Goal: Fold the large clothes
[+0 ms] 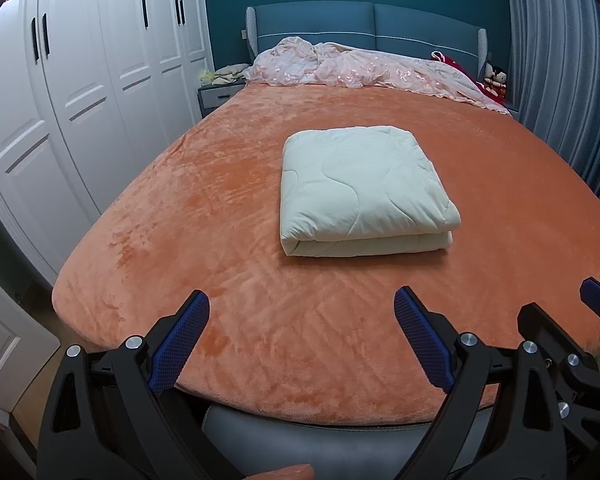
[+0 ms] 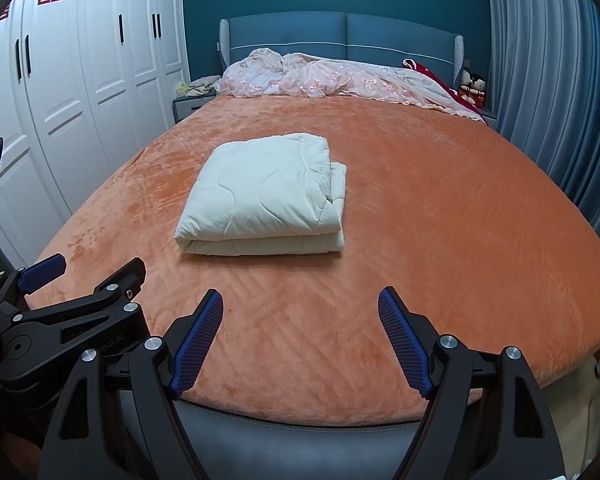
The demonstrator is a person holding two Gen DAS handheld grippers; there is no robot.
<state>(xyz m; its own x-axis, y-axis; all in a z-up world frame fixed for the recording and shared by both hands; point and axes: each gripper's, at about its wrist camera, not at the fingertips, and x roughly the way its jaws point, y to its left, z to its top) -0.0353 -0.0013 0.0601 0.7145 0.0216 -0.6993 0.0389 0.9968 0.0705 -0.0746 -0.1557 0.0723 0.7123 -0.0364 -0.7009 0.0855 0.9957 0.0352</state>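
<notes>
You're holding the left gripper (image 1: 302, 306) w/ jaws spread wide, gripping nothing, over the near edge of the orange bed cover (image 1: 180, 208). Cream quilt (image 1: 360, 192) is lying folded mid-bed, well apart. You're keeping the right gripper (image 2: 300, 304) released too, just beside.

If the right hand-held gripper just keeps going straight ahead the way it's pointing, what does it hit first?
Probably the orange plush bedspread: the open right hand-held gripper aims slightly downward over the bed. The folded cream quilted blanket sits left of its line, so it likely passes beside it, though depth is uncertain.
</notes>
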